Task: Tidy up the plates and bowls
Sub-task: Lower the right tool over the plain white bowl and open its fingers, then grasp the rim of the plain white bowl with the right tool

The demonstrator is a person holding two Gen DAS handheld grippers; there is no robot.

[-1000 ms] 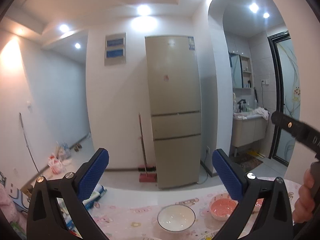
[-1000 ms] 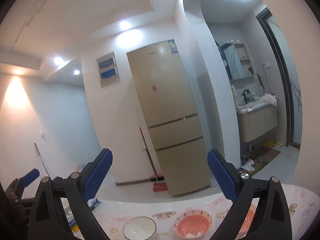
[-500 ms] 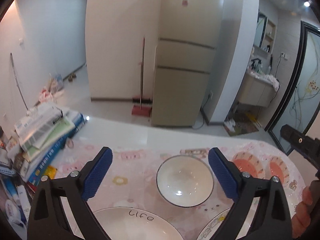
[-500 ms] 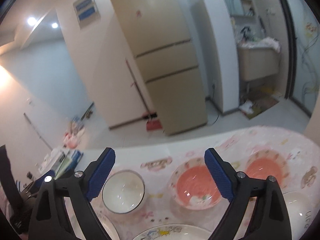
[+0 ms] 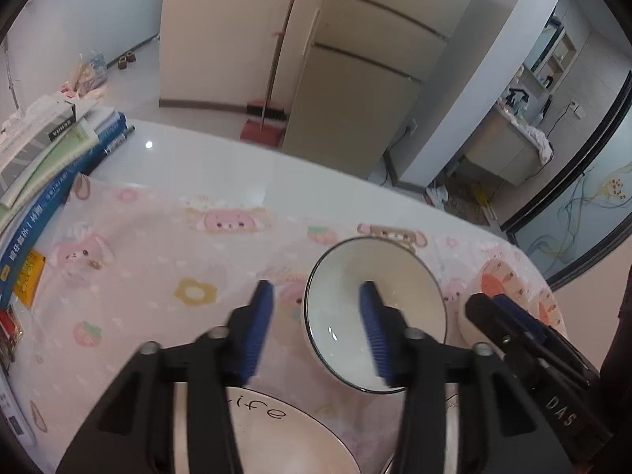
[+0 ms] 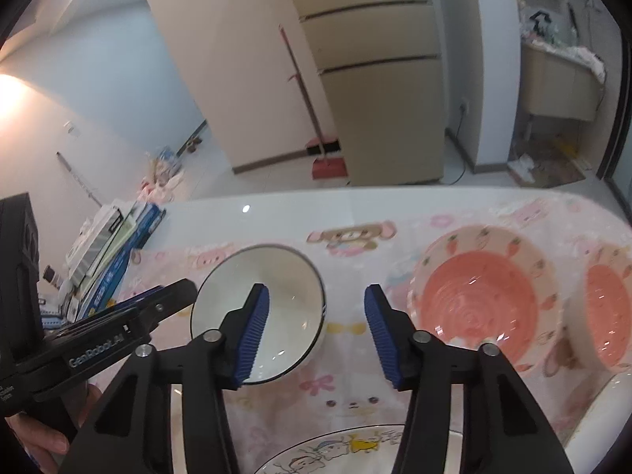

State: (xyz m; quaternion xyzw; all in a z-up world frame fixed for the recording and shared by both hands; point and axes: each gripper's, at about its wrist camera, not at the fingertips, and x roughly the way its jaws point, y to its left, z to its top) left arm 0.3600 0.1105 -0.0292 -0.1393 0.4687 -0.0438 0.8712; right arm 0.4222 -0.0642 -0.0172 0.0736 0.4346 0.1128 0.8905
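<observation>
table (image 6: 276, 205): one, under a pink cartoon cloth (image 5: 158, 245).
plates: two, near edge, one lettered (image 5: 276, 446), one cartoon-printed (image 6: 355, 450).
bowls: three; one white bowl (image 6: 284, 276) mid-cloth, two pink (image 6: 474, 308) to its right.
left gripper (image 5: 314, 326): jaws just narrowing, apart, straddling the white bowl's near-left rim; seat deeper before clamping.
right gripper (image 6: 316, 328): jaws just narrowing, apart, likewise across its right rim, unclamped.

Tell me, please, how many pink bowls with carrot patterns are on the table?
2: one pink bowl right of the white bowl, a second at the right edge, partly cut off. More may lie outside the view.
</observation>
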